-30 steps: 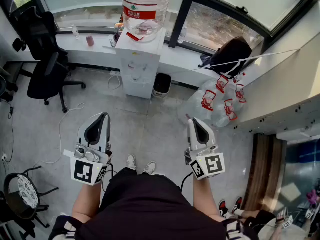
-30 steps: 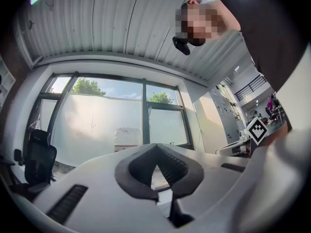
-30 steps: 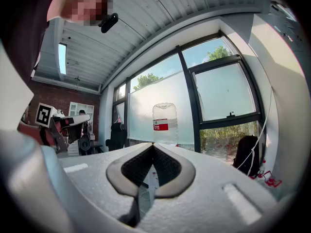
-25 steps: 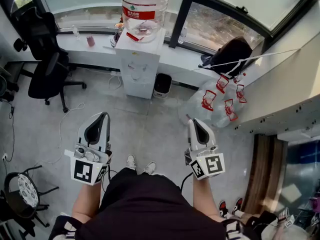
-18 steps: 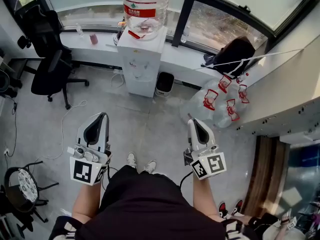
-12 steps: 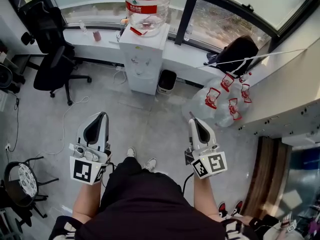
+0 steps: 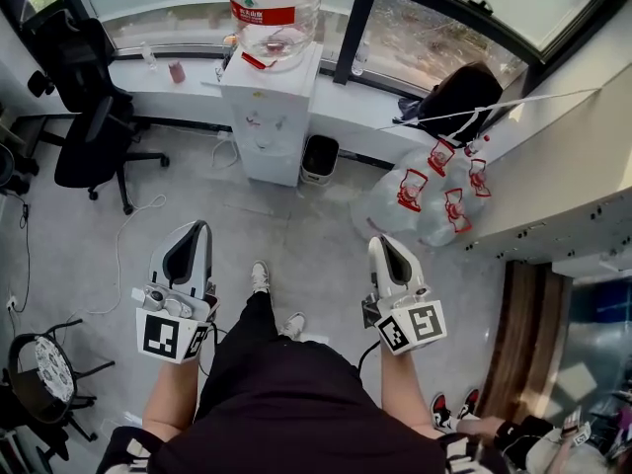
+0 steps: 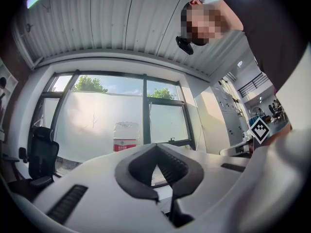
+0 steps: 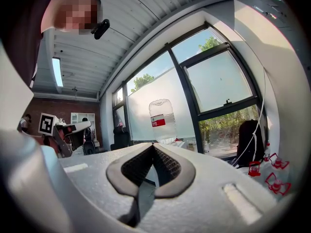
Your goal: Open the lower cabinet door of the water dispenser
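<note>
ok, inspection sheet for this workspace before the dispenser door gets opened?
Surface: grey floor, person standing on it.
Job's things: water dispenser, bottle on top; lower cabinet door looks shut.
Clutter: small bin beside dispenser; heap of empty bottles; dark backpack.
Grippers: left gripper and right gripper empty, jaws together, well short of dispenser.
Cables: white cable on floor, left.
Surroundings: office chair, windows.

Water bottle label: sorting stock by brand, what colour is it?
The label is red and white, clearest in the head view.
</note>
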{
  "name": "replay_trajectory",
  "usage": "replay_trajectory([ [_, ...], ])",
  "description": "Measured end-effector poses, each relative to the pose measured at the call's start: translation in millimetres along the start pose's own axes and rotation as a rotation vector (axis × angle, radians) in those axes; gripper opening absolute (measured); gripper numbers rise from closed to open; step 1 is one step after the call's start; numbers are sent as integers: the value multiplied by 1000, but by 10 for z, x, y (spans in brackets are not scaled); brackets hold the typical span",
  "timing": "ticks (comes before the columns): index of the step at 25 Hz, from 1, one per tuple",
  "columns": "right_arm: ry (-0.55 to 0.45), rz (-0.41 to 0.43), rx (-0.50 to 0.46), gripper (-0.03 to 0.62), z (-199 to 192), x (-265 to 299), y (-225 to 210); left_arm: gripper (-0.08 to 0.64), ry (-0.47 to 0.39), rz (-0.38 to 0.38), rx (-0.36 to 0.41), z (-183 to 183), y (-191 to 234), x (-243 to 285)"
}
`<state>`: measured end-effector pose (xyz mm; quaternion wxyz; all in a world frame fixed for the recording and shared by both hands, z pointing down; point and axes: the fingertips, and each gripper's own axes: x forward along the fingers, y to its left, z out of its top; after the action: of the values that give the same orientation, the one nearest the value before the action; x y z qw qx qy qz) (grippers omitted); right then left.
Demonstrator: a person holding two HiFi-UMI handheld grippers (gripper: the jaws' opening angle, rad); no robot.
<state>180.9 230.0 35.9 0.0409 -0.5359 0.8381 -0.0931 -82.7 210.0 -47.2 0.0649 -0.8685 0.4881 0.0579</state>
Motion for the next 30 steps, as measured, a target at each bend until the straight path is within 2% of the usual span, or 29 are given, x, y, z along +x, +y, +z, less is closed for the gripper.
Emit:
replay_trajectory([
  [5, 12, -23, -11, 3, 55, 276, -116, 8, -24, -19, -12, -45, 202, 325],
  [14, 4, -29, -43, 3, 267, 1259, -125, 8, -30, -42, -43, -164, 933, 937],
  [18, 13, -55, -50, 3, 315, 1575, -63, 8, -22, -70, -82, -283, 1220, 1146],
  [24, 40, -127, -55, 3, 329, 1791, -66, 8, -32, -126, -125, -396, 1520, 1449],
  [30, 70, -149, -60, 3, 305, 1925, -126, 8, -20, -149, -165, -547, 1606, 1654],
])
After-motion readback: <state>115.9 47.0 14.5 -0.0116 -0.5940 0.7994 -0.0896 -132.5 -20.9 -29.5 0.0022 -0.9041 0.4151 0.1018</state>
